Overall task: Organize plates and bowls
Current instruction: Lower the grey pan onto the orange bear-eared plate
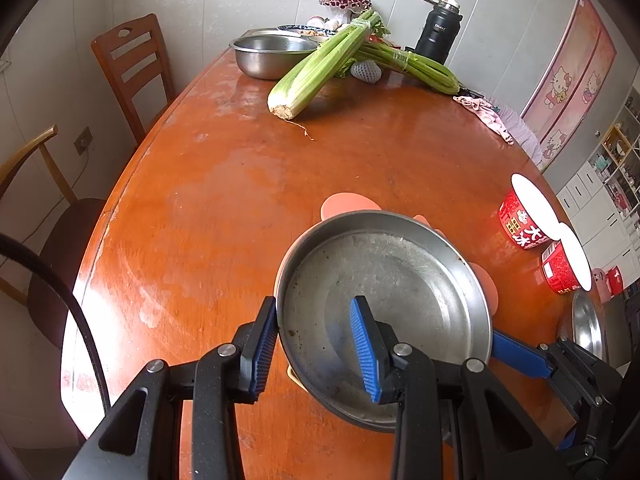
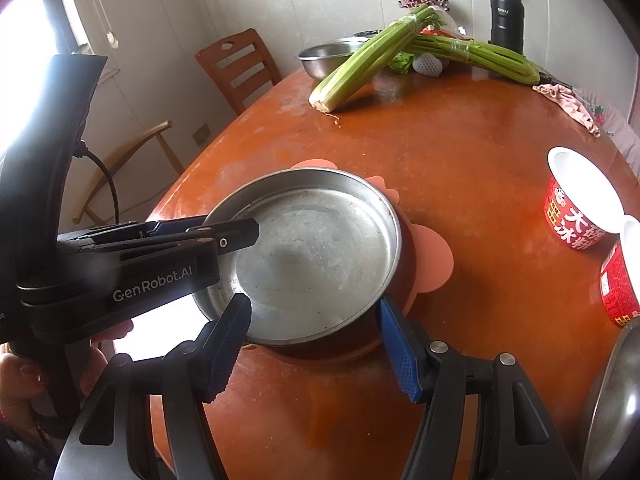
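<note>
The left gripper [image 1: 316,344] angles steeply down, jaws clamped on a thin rim. The right gripper [image 2: 316,344] angles down likewise, jaws apart and gripping nothing. A hand [image 2: 24,376] holds the left gripper's handle.

The metal plate [image 2: 320,256] looks dull and scuffed, with dark specks. The wooden bench [image 1: 224,208] is glossy orange-brown, its varnish worn pale in patches. The ribbed blue pads [image 1: 362,344] look rubbery, and the far metal bowl [image 1: 272,54] is brushed and shiny.
</note>
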Action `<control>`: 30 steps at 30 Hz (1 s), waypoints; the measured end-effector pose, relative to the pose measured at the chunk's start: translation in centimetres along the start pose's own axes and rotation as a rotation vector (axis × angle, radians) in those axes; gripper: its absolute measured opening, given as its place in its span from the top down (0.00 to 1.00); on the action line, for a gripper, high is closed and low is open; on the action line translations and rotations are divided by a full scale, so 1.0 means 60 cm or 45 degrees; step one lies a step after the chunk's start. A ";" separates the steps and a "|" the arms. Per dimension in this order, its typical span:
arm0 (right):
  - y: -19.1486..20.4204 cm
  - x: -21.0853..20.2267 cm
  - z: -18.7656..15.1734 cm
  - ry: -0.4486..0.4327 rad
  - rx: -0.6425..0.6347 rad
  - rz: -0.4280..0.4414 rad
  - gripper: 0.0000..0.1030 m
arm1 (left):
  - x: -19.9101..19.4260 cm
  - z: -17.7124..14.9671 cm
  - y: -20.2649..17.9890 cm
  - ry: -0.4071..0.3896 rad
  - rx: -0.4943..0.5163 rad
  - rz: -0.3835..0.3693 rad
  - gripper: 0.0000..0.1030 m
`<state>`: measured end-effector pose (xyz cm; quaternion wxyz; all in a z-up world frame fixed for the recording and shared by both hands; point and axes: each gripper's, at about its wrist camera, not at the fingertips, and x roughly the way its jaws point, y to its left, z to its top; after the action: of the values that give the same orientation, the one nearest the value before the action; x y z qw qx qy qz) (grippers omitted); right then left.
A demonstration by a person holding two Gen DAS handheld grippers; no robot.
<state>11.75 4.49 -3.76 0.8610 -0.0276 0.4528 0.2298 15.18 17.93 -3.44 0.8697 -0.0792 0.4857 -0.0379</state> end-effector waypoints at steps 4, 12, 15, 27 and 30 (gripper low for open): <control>-0.001 -0.001 0.000 -0.005 0.003 0.002 0.35 | 0.000 0.001 -0.001 -0.002 0.005 0.006 0.64; -0.009 -0.004 0.004 -0.010 0.014 0.003 0.35 | -0.006 0.004 -0.004 -0.008 0.006 0.016 0.63; -0.009 -0.006 0.005 -0.018 0.011 0.002 0.35 | -0.010 0.005 -0.004 -0.015 0.000 0.019 0.58; -0.020 -0.034 0.013 -0.078 0.029 0.004 0.35 | -0.050 0.001 0.007 -0.073 -0.035 0.022 0.46; -0.030 -0.047 0.016 -0.100 0.050 0.003 0.35 | -0.057 -0.005 0.018 -0.075 -0.059 0.005 0.39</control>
<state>11.87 2.08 -1.26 0.8781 -0.0011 0.4233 0.2230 13.11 19.47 -0.90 0.8816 -0.0997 0.4608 -0.0226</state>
